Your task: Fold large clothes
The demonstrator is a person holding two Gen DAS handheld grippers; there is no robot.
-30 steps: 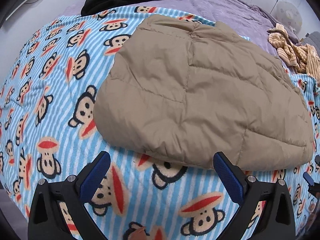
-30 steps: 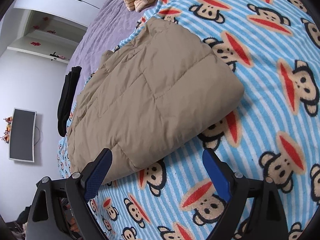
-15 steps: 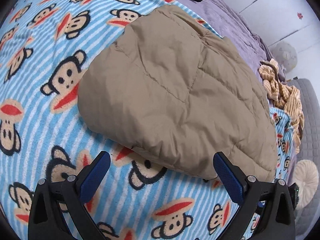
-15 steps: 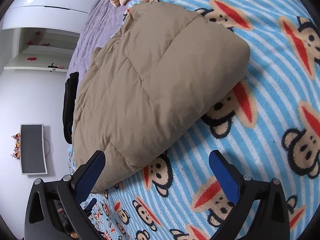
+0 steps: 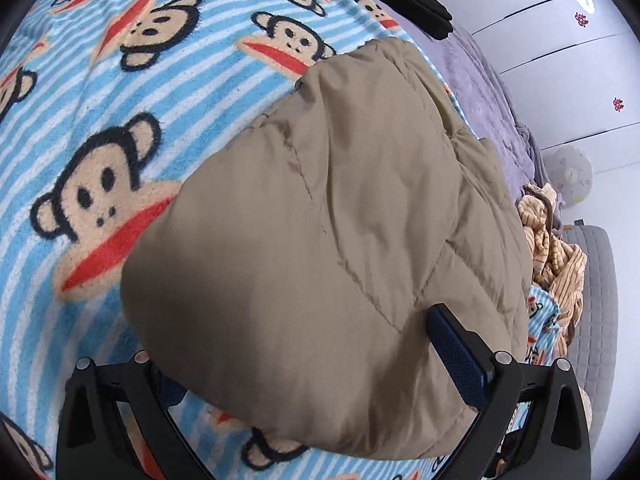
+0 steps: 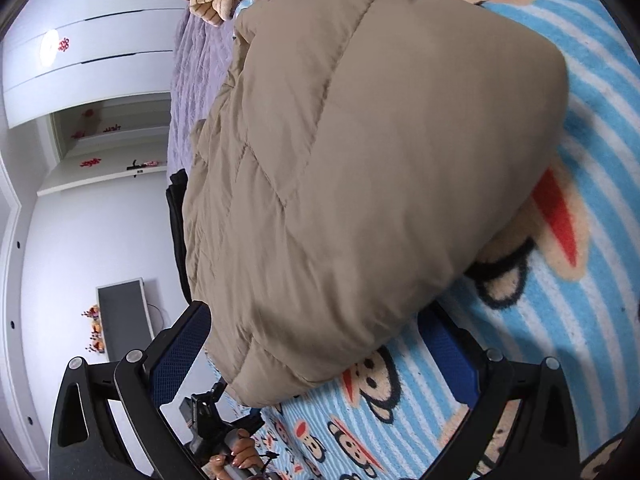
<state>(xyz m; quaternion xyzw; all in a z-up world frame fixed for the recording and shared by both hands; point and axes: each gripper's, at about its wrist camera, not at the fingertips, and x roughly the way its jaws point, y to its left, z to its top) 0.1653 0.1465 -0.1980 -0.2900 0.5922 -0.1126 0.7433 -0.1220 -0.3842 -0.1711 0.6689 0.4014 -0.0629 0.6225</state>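
Where we see it: folded tan jacket (image 5: 340,240) lies on the monkey-print blanket (image 5: 100,100).
Left tool (image 5: 316,376): gapes wide, straddling the jacket's edge, unclamped.
Right tool (image 6: 316,344): fully spread around the jacket's corner.

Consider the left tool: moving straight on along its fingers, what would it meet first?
Most likely the folded tan padded jacket: its near edge already lies between the open fingers of the left tool, on the monkey-print blanket.

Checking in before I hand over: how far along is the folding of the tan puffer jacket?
Done: the tan jacket already lies as a folded bundle on the monkey-print blanket. In hand: the left gripper and right gripper straddle its near edge, both open. Left: closing on that edge and probably another fold; the striped garment lies unfolded.
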